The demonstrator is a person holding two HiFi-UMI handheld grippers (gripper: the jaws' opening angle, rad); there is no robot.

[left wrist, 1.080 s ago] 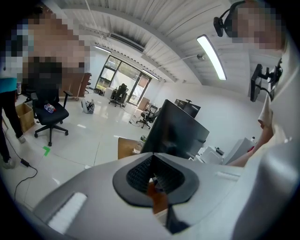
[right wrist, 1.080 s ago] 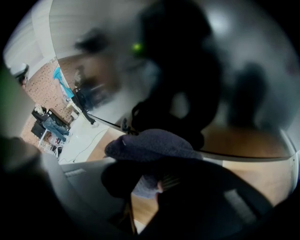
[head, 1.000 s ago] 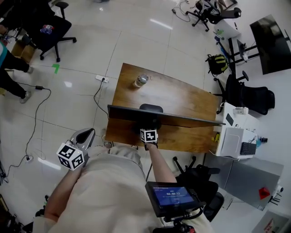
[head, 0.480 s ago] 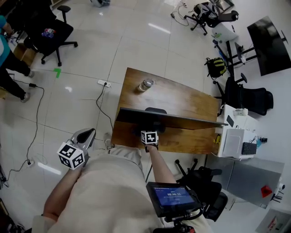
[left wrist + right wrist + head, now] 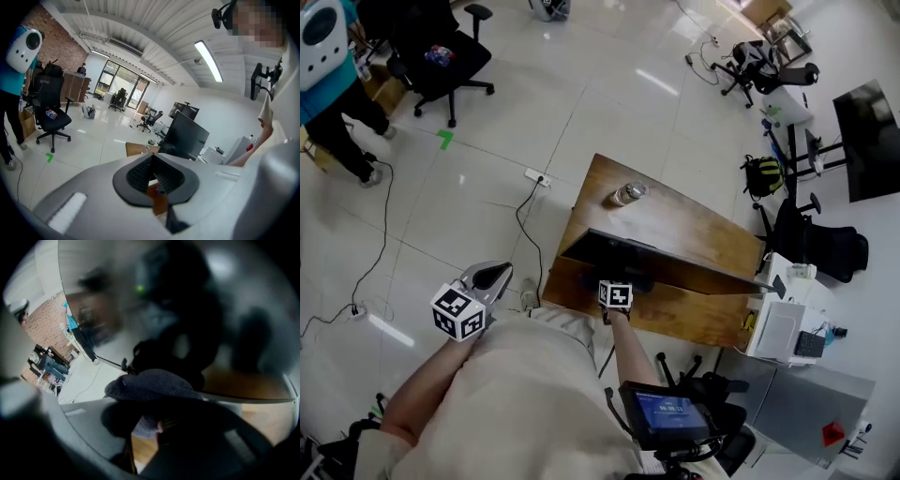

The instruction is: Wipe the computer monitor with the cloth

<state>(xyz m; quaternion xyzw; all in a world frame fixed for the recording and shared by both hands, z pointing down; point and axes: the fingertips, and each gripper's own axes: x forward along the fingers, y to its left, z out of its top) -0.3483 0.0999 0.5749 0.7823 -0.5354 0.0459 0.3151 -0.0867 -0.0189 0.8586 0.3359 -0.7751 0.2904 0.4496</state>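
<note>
We hold the right gripper (image 5: 614,289) against the near face of the monitor (image 5: 661,255), which stands on the wooden desk (image 5: 703,230). In the right gripper view its jaws pinch a dark grey cloth (image 5: 150,386). The cloth's bunched top sits right at the lower edge of the monitor's dark, reflective face. Our left gripper (image 5: 492,279) hangs over the floor (image 5: 441,216) off the desk's left side, well apart from the monitor. Its jaws are pressed together with nothing between them. A glass jar (image 5: 628,194) stands near the desk's far left corner, beyond the monitor.
</note>
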